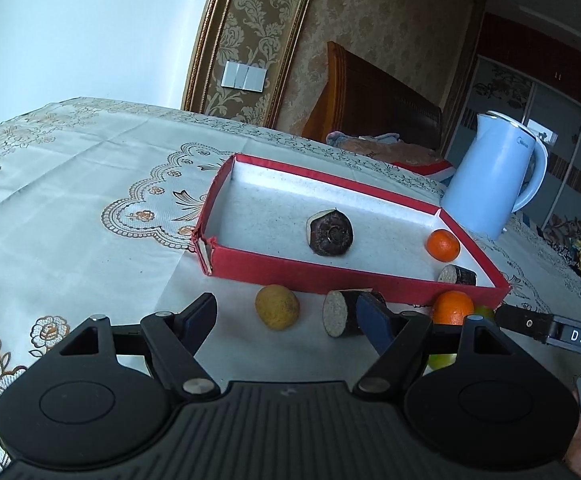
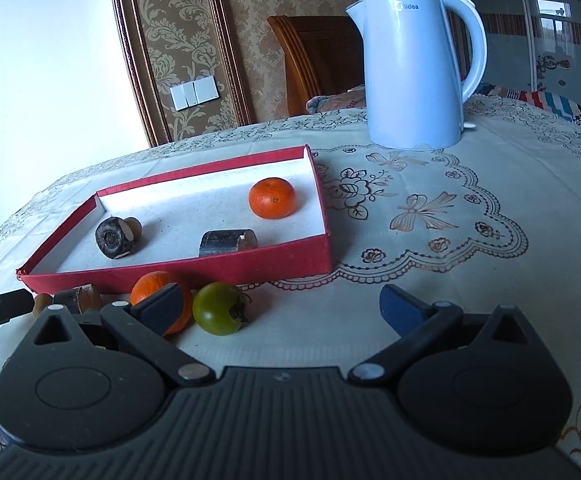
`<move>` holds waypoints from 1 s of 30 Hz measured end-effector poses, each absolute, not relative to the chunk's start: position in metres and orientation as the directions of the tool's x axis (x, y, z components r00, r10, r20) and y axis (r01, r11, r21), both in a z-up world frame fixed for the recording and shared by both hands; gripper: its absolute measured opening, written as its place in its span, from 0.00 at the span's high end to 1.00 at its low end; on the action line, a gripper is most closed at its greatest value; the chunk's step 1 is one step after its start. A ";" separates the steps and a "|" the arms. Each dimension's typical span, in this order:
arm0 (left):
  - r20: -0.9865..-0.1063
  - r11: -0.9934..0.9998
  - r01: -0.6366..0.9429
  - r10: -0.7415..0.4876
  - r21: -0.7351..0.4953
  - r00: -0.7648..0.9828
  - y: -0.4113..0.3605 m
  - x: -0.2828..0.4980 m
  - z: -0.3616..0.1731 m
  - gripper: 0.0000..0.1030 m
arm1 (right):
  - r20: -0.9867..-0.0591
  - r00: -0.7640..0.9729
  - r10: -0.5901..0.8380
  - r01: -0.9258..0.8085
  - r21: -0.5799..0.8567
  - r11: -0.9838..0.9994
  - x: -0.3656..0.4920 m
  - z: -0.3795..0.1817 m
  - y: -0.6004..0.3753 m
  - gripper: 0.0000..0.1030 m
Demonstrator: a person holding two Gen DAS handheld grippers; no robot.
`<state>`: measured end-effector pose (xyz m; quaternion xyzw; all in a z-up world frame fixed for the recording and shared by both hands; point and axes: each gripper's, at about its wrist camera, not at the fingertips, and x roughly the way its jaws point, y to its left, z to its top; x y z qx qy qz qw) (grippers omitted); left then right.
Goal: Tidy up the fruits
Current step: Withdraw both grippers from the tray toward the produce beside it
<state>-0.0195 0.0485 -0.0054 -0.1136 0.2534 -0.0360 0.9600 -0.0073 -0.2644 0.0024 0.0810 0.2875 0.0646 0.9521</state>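
left tongs point(image 1: 290, 316) agape, empty | right tongs point(image 2: 286, 308) agape, empty | yellow fruit point(image 1: 277, 306) left-only

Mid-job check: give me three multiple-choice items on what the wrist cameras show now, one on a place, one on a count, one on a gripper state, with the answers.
1. Where is the green tomato?
A. inside the red box
B. on the tablecloth in front of the red box
C. beside the kettle

2. How many oranges lie inside the red box?
A. none
B. one
C. three

3. How does the left gripper stand?
A. open, holding nothing
B. shut on the yellow fruit
C. shut on an orange

Answers: 1 B, the tomato sits outside the box's near wall, next to the loose orange. 2 B, a single orange lies on the white floor with two dark cut pieces. 3 A, its jaws stand apart and the yellow fruit and cut piece lie on the cloth beyond them.
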 end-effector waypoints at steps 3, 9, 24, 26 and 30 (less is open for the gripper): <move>-0.485 0.986 0.013 -0.094 -0.169 0.869 0.039 -0.020 -0.004 0.25 | -0.545 0.820 0.174 -0.062 0.218 0.974 -0.005 0.001 -0.269 0.00; -0.530 0.991 -0.031 -0.045 -0.133 0.847 0.040 -0.011 -0.007 0.25 | -0.552 0.815 0.178 -0.055 0.232 0.971 -0.004 -0.001 -0.271 0.00; -0.590 0.995 -0.098 0.064 -0.026 0.805 0.033 0.012 -0.011 0.25 | -0.572 0.804 0.162 -0.046 0.213 0.976 -0.001 -0.002 -0.268 0.00; -0.593 0.995 -0.099 0.061 -0.031 0.803 0.034 0.014 -0.011 0.25 | -0.572 0.805 0.160 -0.046 0.208 0.977 -0.001 -0.002 -0.268 0.00; -0.592 0.996 -0.088 0.056 -0.025 0.804 0.032 0.013 -0.011 0.25 | -0.568 0.808 0.154 -0.060 0.181 0.982 -0.002 -0.001 -0.264 0.00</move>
